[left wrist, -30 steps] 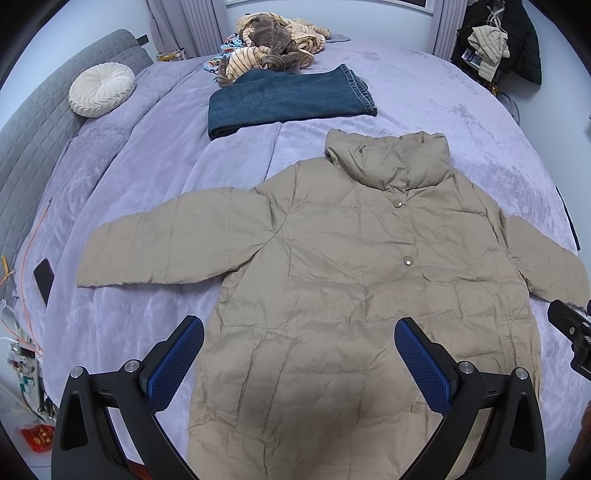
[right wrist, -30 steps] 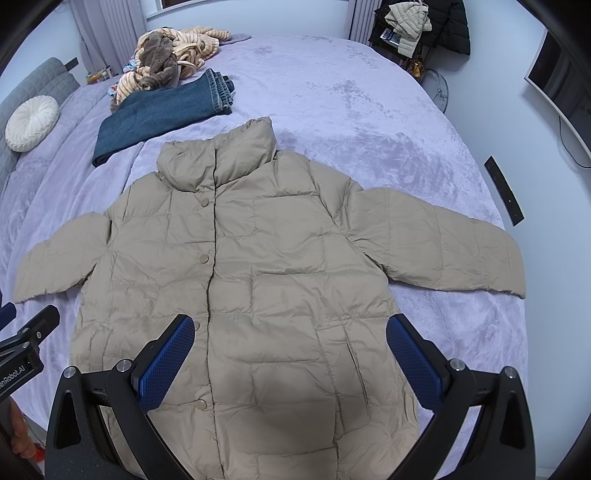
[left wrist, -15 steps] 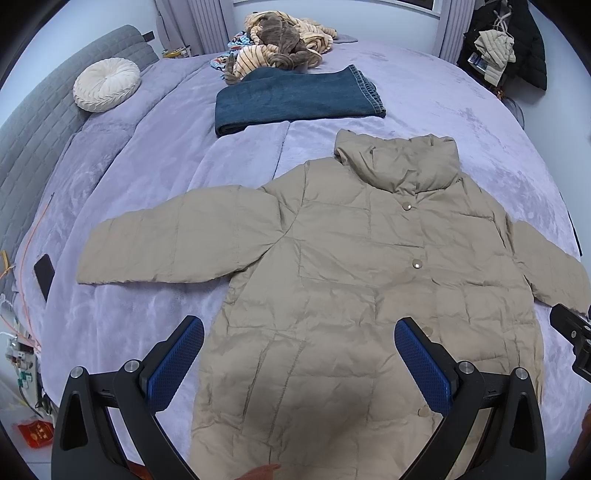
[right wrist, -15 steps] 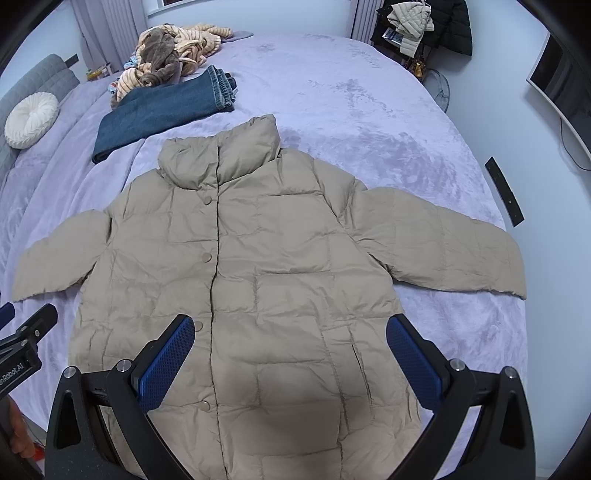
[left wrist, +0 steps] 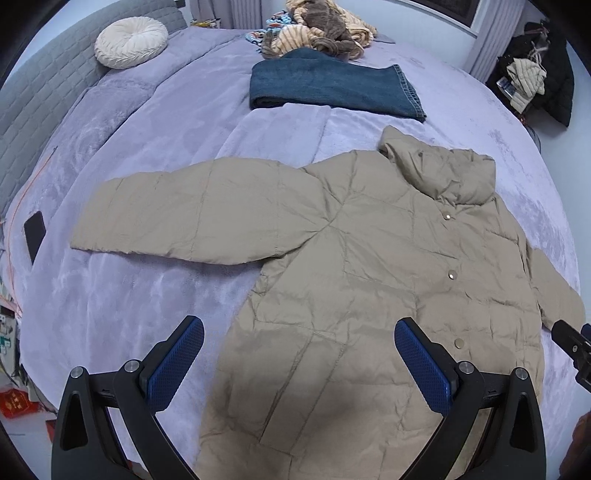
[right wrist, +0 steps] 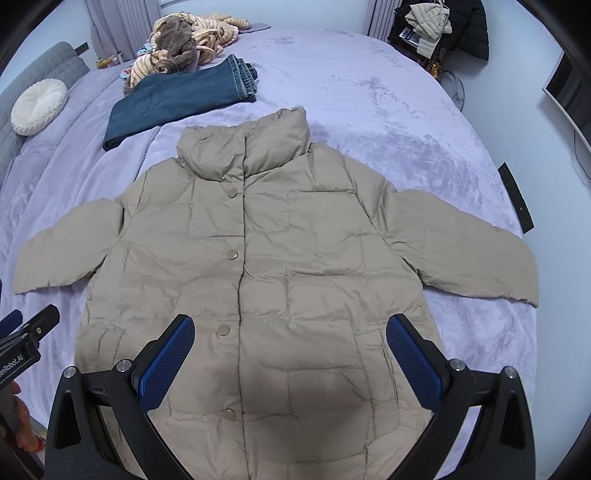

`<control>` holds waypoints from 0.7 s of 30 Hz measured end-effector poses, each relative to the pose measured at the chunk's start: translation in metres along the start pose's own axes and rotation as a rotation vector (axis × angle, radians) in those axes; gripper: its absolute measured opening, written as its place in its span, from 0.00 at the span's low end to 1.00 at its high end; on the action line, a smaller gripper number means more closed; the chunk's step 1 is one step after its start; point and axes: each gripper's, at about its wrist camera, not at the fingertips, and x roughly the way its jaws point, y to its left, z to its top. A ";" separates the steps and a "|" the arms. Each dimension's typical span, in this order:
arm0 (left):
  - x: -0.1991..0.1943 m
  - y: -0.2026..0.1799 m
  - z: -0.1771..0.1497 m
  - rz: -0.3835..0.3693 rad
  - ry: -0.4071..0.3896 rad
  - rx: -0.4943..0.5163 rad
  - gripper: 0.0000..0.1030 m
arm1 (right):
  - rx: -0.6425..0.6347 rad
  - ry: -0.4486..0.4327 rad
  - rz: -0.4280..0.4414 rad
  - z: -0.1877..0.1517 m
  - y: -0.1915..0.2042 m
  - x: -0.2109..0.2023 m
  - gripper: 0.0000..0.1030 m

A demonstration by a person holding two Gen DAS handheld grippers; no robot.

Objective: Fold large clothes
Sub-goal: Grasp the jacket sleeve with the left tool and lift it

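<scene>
A beige puffer jacket (left wrist: 369, 266) (right wrist: 280, 266) lies flat on the lavender bed (left wrist: 155, 302) (right wrist: 369, 96), front up, buttoned, collar away from me, both sleeves spread out sideways. My left gripper (left wrist: 299, 350) hovers open above the jacket's lower left edge, with nothing between its blue pads. Over the jacket's lower front my right gripper (right wrist: 290, 347) is also open and holds nothing. The right gripper's tip shows at the right edge of the left wrist view, and the left gripper's tip at the left edge of the right wrist view.
Folded blue jeans (left wrist: 332, 86) (right wrist: 177, 99) lie beyond the collar, with a heap of striped and brown clothes (left wrist: 321, 33) (right wrist: 184, 40) behind. A white round cushion (left wrist: 129, 42) rests by the grey headboard. A black phone (left wrist: 35, 234) lies near the left bed edge.
The left gripper has swung left and nearer, so the left sleeve now sits more central in its view. The right gripper has drifted slightly. The jacket has not moved.
</scene>
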 end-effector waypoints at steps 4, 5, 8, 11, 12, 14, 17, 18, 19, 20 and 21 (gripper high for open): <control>0.028 0.041 0.004 -0.024 0.033 -0.061 1.00 | -0.002 -0.026 0.044 0.000 0.026 0.009 1.00; 0.036 0.054 0.005 -0.023 0.032 -0.085 1.00 | 0.002 -0.033 0.059 0.000 0.031 0.013 1.00; 0.063 0.095 0.007 -0.074 0.043 -0.184 1.00 | 0.007 -0.042 0.113 0.001 0.051 0.027 1.00; 0.093 0.143 0.009 -0.174 0.047 -0.323 1.00 | -0.020 -0.049 0.138 0.000 0.076 0.047 1.00; 0.103 0.161 0.009 -0.199 0.036 -0.381 1.00 | -0.028 -0.036 0.146 0.000 0.086 0.054 1.00; 0.123 0.194 0.010 -0.233 0.006 -0.473 1.00 | -0.055 0.019 0.169 0.000 0.105 0.072 1.00; 0.152 0.234 0.016 -0.249 -0.022 -0.560 1.00 | -0.092 0.071 0.186 -0.004 0.124 0.097 1.00; 0.159 0.244 0.019 -0.256 -0.030 -0.587 1.00 | -0.093 0.086 0.199 -0.005 0.130 0.105 1.00; 0.166 0.253 0.023 -0.272 -0.034 -0.614 1.00 | -0.091 0.094 0.215 -0.006 0.134 0.111 1.00; 0.173 0.260 0.028 -0.291 -0.042 -0.639 1.00 | -0.088 0.095 0.228 -0.007 0.138 0.115 1.00; 0.178 0.266 0.034 -0.303 -0.054 -0.656 1.00 | -0.087 0.092 0.237 -0.006 0.142 0.119 1.00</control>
